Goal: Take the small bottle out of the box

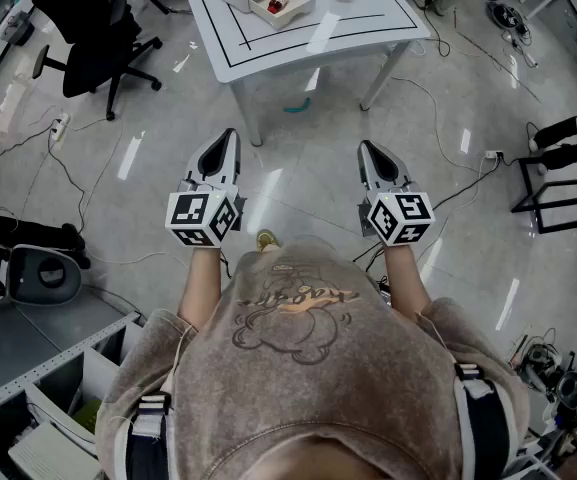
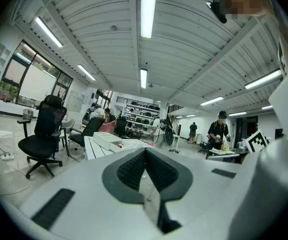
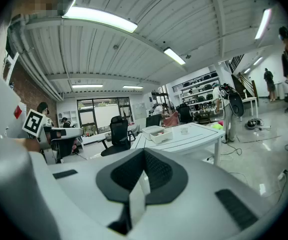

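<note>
Two closed tongs (image 1: pixel 229 136) (image 1: pixel 366 148), one box (image 1: pixel 300 10), one bottle (image 1: pixel 279 1)

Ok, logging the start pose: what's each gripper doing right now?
Left gripper: closed, holding nothing.
Right gripper: closed, holding nothing.

No word, number or brand can be read anywhere. The person's sweatshirt (image 1: pixel 298 388) has a bear drawing with a line of script lettering (image 1: pixel 303 296) across it, too small and curved to make out. The left gripper (image 1: pixel 230 136) carries a marker cube (image 1: pixel 204 218) faced with black-and-white square code patterns, not letters or digits. The right gripper (image 1: pixel 366 148) carries one like it. The white table (image 1: pixel 368 13) shows only black ruled lines.
</note>
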A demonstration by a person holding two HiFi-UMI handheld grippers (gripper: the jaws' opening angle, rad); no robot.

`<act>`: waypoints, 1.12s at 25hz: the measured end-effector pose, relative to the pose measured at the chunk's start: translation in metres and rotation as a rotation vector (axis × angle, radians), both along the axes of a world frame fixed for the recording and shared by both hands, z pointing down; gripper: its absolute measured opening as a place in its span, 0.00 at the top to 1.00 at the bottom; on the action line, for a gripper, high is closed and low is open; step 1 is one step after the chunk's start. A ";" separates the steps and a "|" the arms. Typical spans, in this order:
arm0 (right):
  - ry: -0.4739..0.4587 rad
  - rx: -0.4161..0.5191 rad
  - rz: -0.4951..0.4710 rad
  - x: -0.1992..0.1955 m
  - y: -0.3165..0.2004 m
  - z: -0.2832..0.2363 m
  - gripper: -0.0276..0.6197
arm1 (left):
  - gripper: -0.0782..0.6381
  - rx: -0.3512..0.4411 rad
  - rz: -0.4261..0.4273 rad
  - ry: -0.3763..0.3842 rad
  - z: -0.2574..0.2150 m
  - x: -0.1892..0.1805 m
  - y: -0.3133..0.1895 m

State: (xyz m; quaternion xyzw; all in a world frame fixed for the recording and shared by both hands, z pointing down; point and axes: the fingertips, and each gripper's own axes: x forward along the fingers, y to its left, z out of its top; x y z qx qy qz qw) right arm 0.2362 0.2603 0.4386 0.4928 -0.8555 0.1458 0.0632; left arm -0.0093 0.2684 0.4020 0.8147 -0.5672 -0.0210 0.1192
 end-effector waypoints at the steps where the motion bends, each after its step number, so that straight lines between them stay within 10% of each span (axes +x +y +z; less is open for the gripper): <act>1: 0.000 0.003 -0.002 -0.001 -0.001 0.000 0.96 | 0.88 0.002 0.000 0.000 -0.001 0.000 -0.001; 28: -0.022 -0.001 0.060 -0.067 -0.021 0.008 0.96 | 0.88 0.036 0.124 -0.008 -0.001 -0.043 -0.043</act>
